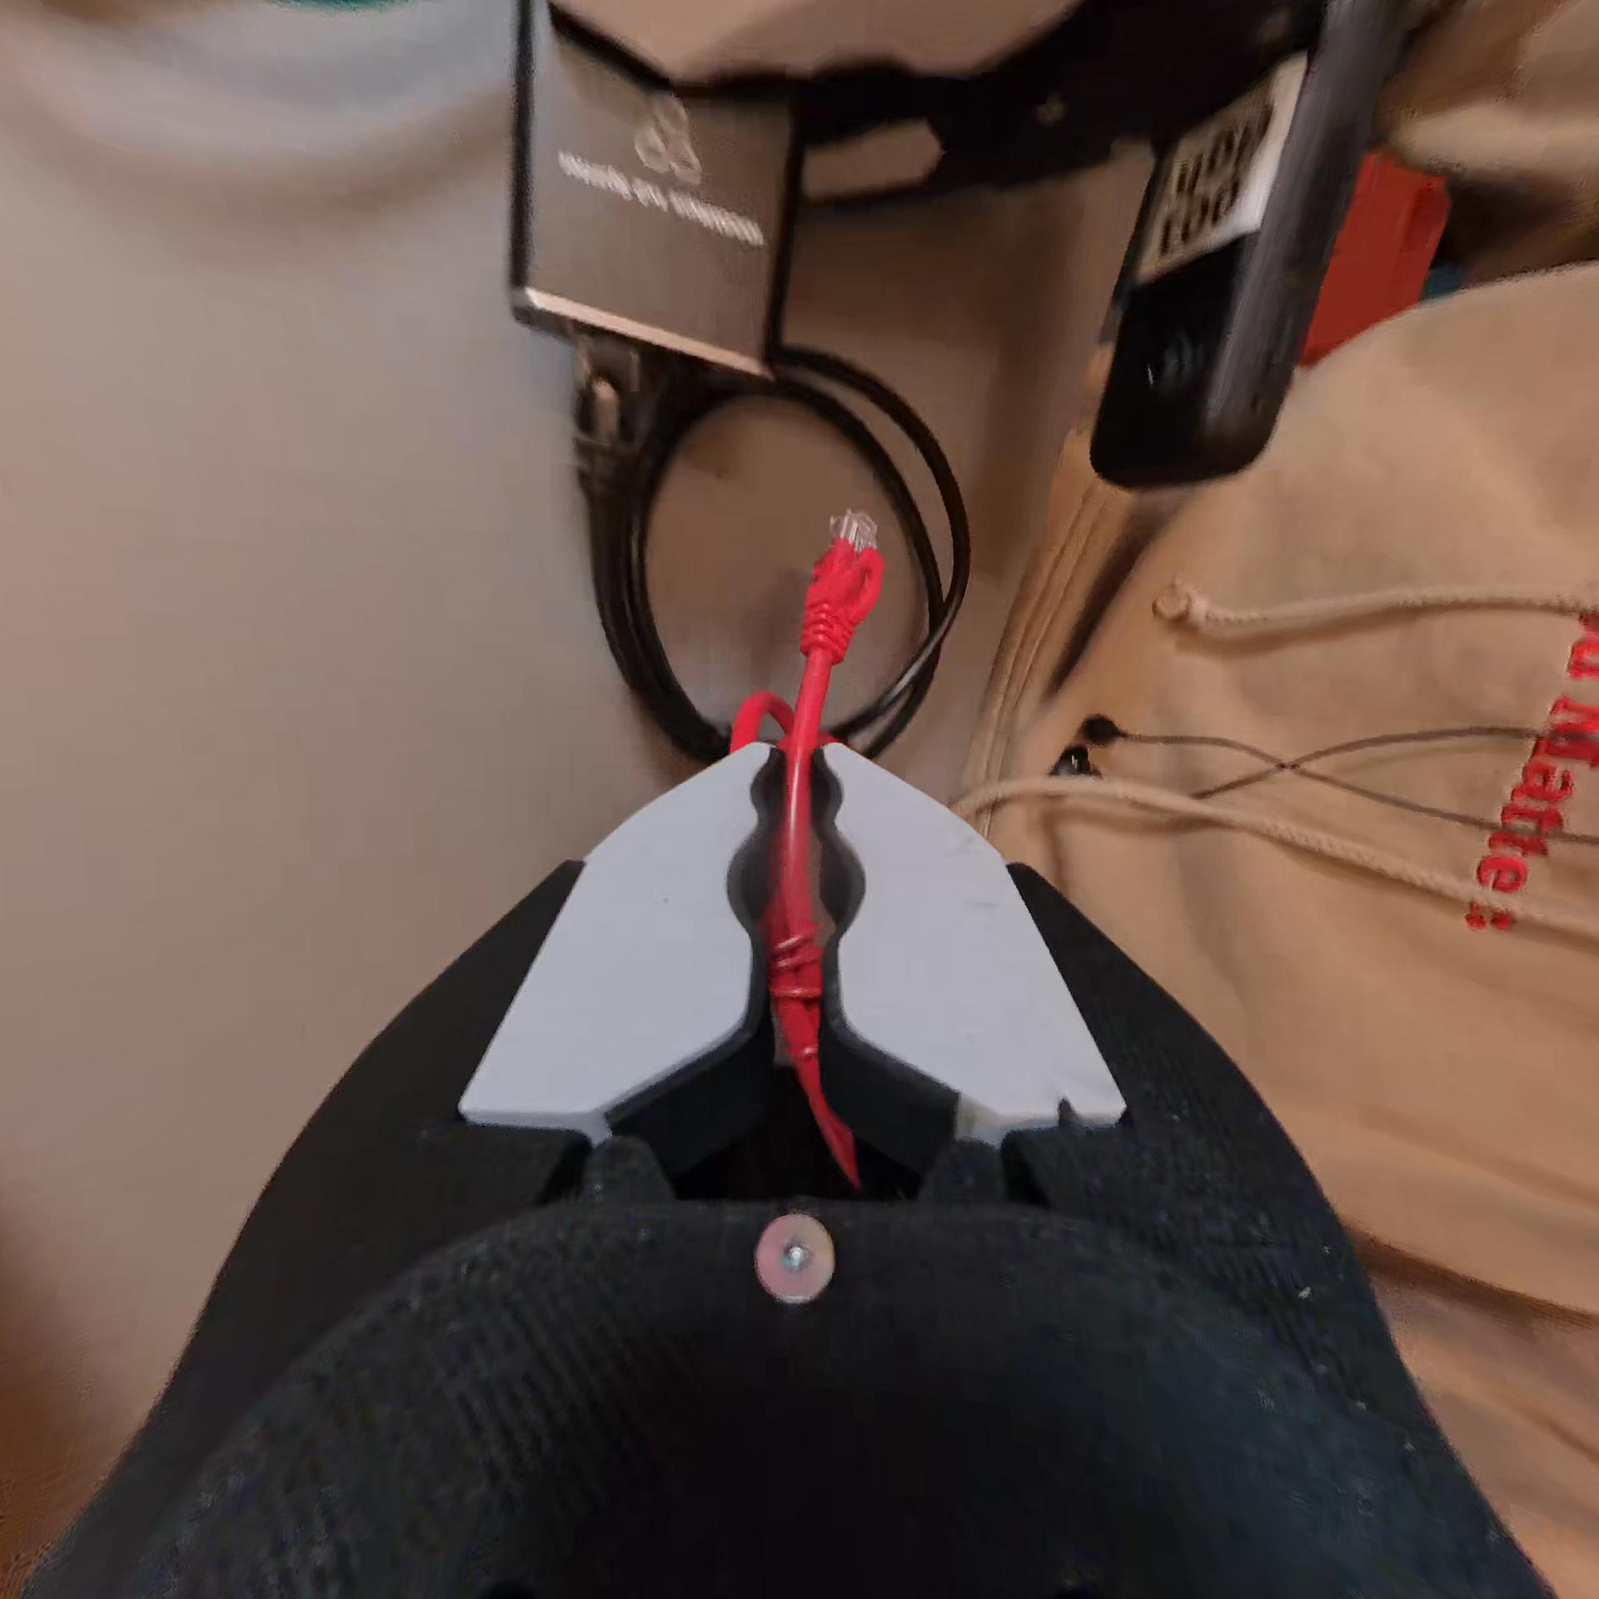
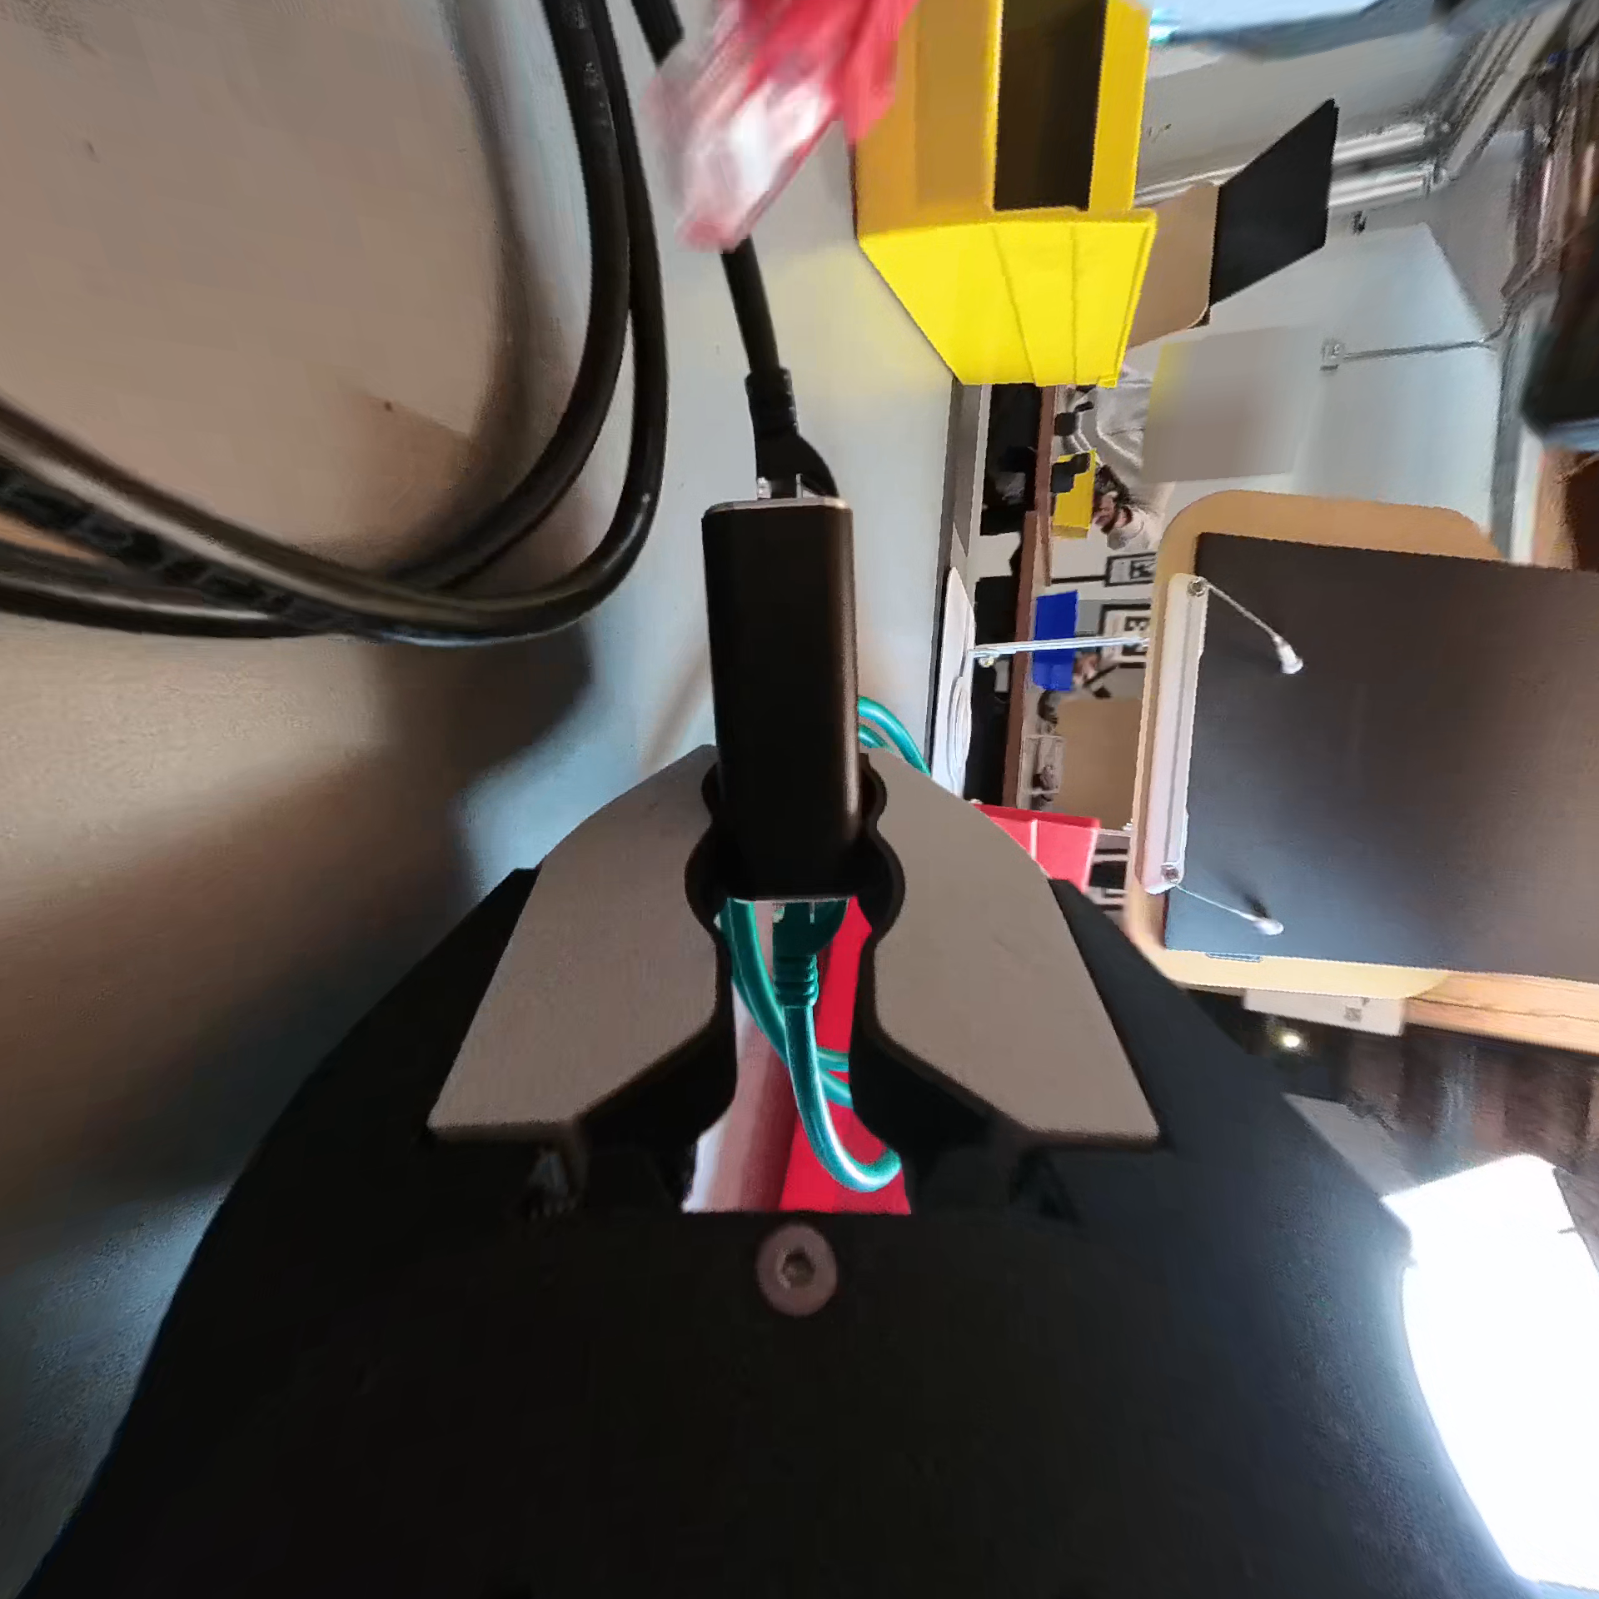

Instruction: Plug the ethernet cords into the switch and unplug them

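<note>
A pale worktop (image 1: 260, 519) fills the background, with a cluttered workshop beyond it in the right wrist view: a yellow bin (image 2: 1012, 260) ahead and to the right of the right tool (image 2: 787, 779). A person's tan hoodie (image 1: 1298, 779) lies right of the left tool (image 1: 796, 770).

The right tool is clamped around the dark switch (image 2: 779, 683), its body wedged between the jaws, probably to steady it for plugging. A black ethernet cord (image 2: 766, 346) sits in the far end and a teal ethernet cord (image 2: 796, 978) in the near end, looping back inside the tool.

The left tool grips the red ethernet cord (image 1: 809, 735) along its length, closed narrowly on it, so the clear plug (image 1: 852, 532) sticks out ahead, free and pointing toward the switch (image 1: 645, 208), still well apart from its ports. That grip likely gives aim for insertion.
</note>
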A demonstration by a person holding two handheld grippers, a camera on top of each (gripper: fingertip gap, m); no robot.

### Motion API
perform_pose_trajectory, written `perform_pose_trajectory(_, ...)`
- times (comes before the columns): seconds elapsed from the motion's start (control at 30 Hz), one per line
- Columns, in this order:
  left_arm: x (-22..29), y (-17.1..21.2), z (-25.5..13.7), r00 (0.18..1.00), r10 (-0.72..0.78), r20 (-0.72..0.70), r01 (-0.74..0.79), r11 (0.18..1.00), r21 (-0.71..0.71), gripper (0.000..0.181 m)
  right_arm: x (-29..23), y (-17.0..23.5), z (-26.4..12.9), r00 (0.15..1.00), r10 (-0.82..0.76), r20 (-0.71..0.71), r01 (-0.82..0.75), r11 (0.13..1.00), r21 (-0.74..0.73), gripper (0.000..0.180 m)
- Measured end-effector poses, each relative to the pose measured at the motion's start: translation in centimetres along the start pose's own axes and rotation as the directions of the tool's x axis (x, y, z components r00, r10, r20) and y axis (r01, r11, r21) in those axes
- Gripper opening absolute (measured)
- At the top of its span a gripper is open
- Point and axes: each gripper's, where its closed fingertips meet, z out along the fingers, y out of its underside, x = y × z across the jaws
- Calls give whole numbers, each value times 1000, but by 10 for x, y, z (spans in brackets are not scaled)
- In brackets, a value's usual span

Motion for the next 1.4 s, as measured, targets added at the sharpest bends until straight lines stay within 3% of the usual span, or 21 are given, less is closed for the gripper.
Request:
perform_pose_trajectory(0.23, -17, -27, 14, 999, 26, -18, -22, 982, 189, 5, 3, 10, 0, 986, 162, 40, -162, 987, 11, 26)
perform_pose_trajectory(0.47, -43, -25, 24, 970, 120, 213, -183, 934, 307, 7, -5, 13, 3, 985, 157, 76, -157, 988, -9, 27)
perform_pose_trajectory(0.67, -34, -33, 18, 804, 344, 485, -492, 843, 218, 15, -6, 12, 4, 986, 149, 74, -148, 989, -8, 27)
perform_pose_trajectory(0.8, -38, -36, 25, 718, 420, 555, -566, 816, 115, 19, -5, 12, 3, 988, 141, 64, -141, 990, -3, 27)
perform_pose_trajectory(1.2, -35, -32, 15, 795, 410, 447, -577, 739, 349, 9, 7, 9, -1, 989, 147, 19, -148, 987, 63, 26)
perform_pose_trajectory(1.4, -26, -31, 14, 865, 334, 374, -453, 841, 295, 6, 17, 3, -4, 989, 149, -8, -148, 986, 83, 27)
